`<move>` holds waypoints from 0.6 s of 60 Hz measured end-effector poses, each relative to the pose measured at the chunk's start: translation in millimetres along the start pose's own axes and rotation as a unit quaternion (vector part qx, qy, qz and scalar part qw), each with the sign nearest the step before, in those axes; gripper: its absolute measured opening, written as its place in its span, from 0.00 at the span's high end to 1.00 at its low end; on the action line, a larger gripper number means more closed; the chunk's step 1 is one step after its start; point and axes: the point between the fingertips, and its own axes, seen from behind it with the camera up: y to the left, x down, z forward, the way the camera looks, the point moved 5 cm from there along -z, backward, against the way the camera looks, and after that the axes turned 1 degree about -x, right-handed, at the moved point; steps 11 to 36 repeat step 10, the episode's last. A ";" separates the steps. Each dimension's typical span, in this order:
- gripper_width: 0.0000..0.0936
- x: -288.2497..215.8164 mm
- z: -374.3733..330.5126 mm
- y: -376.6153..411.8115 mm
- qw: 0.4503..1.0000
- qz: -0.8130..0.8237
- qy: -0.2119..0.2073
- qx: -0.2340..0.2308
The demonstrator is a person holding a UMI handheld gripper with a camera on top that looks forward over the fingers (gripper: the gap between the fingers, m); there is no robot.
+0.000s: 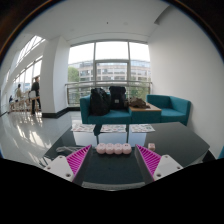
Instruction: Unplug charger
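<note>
The claw is spread wide, its two fingers set well apart with nothing pinched between them; each finger bears a ridged magenta pad on its inner face. Between the fingers, resting on the dark glossy desk, lies a long white power strip with a row of rounded pale pinkish blocks along its top. These may be plugs or sockets; I cannot tell which, and no separate charger can be picked out with certainty. The strip lies crosswise to the fingers, with a gap at either end, touching neither pad.

Beyond the strip, further along the desk, lie several white sheets of paper printed with small patterns. Past the desk stands a teal upholstered sofa with dark bags resting on its seat. Behind the sofa, tall windows give onto buildings outside. Off to the left, near more windows, a person stands on the shiny floor.
</note>
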 end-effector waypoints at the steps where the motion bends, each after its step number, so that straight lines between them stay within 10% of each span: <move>1: 0.08 -0.3 -1.5 -0.8 1.000 0.001 0.000 0.000; 36: 0.08 0.1 -4.9 -4.3 1.000 0.006 -0.001 0.004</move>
